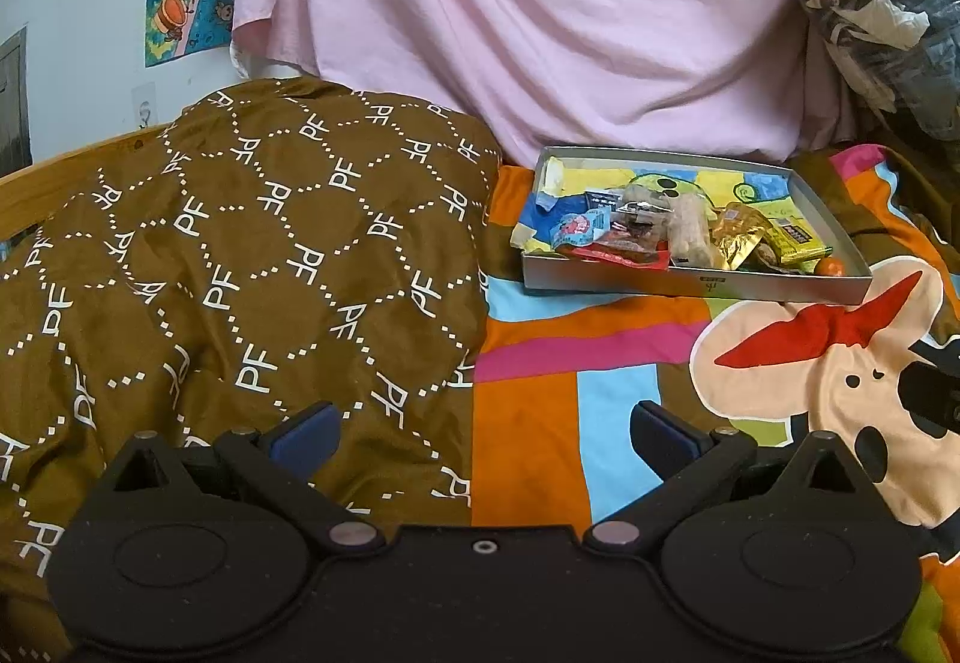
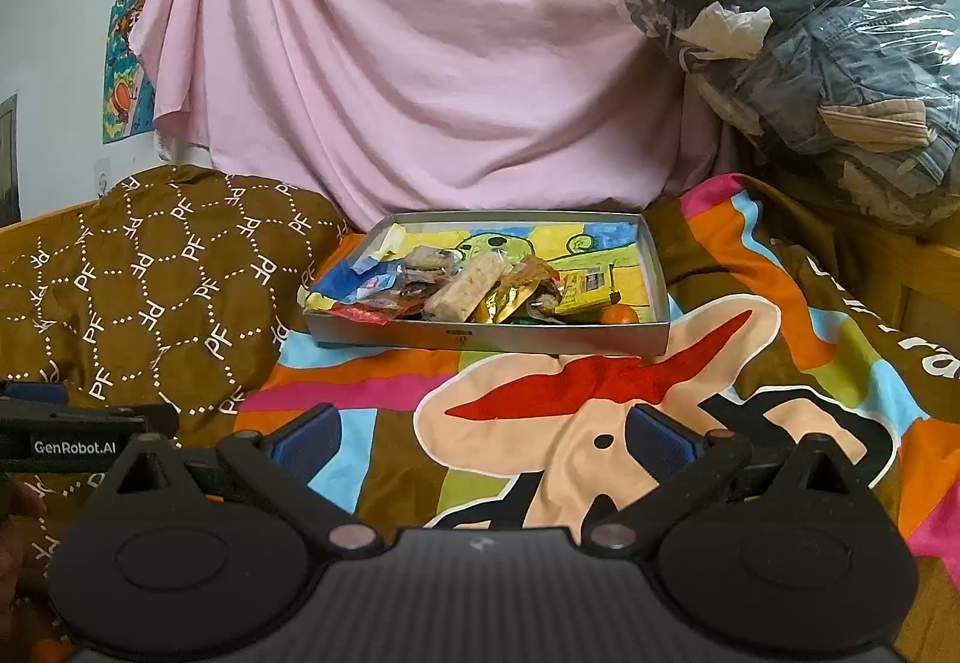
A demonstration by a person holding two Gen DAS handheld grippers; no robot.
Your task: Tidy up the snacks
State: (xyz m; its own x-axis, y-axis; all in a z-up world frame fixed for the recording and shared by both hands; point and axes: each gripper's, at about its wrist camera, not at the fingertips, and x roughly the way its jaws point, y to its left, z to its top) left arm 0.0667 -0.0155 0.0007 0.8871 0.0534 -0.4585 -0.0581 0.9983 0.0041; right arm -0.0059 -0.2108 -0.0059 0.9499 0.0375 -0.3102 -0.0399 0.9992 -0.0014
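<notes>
A shallow grey box tray [image 1: 690, 284] [image 2: 480, 334] lies on a colourful bedspread and holds a pile of snack packets [image 1: 666, 234] [image 2: 468, 282]: a pale bar, a gold wrapper, a yellow packet, a red packet, a blue packet and a small orange fruit [image 2: 620, 314]. My left gripper [image 1: 483, 432] is open and empty, low over the bed, well short of the tray. My right gripper [image 2: 483, 435] is open and empty, also short of the tray. The left gripper's side shows at the right wrist view's left edge [image 2: 78, 432].
A brown patterned pillow [image 1: 240, 267] [image 2: 150, 279] lies left of the tray. A pink sheet [image 1: 528, 15] hangs behind. A plastic-wrapped bundle of clothes [image 2: 810, 51] sits at the back right. The bedspread [image 2: 600, 423] lies between grippers and tray.
</notes>
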